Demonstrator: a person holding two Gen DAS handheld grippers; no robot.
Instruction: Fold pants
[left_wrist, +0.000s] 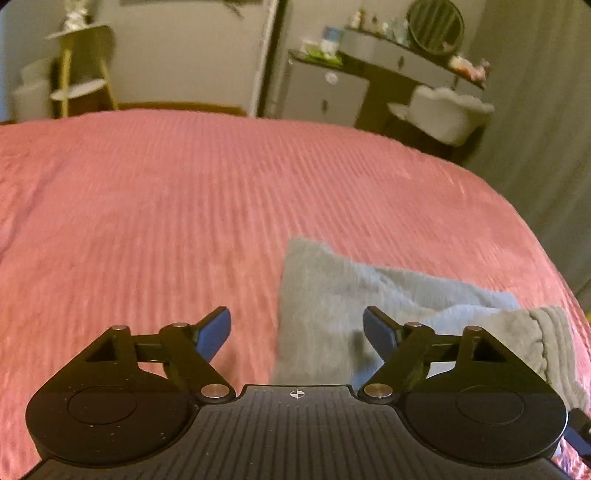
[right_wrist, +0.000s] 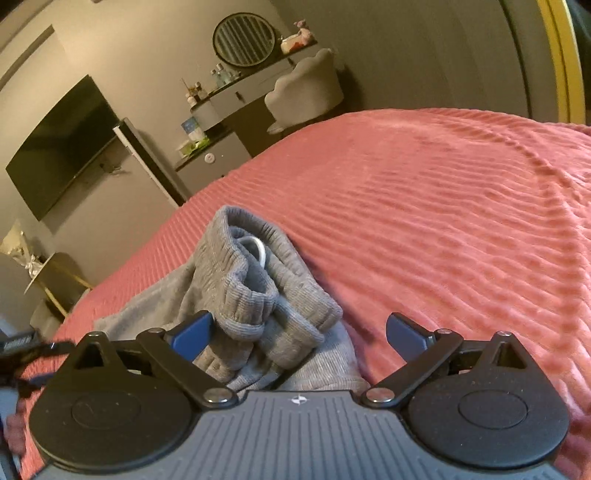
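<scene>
Grey fleece pants lie folded on the pink ribbed bedspread. In the left wrist view they sit low and right of centre, their ribbed waistband at the far right. My left gripper hovers open above the fabric's left edge, its blue pads touching nothing. In the right wrist view the pants are bunched, the waistband rolled with a white drawstring showing. My right gripper stands wide open over that bunch; the cloth lies between the pads without being pinched.
The bedspread stretches far around the pants. Past the bed's far edge stand a dressing table with a round mirror, a grey chair, a small side table and a wall television.
</scene>
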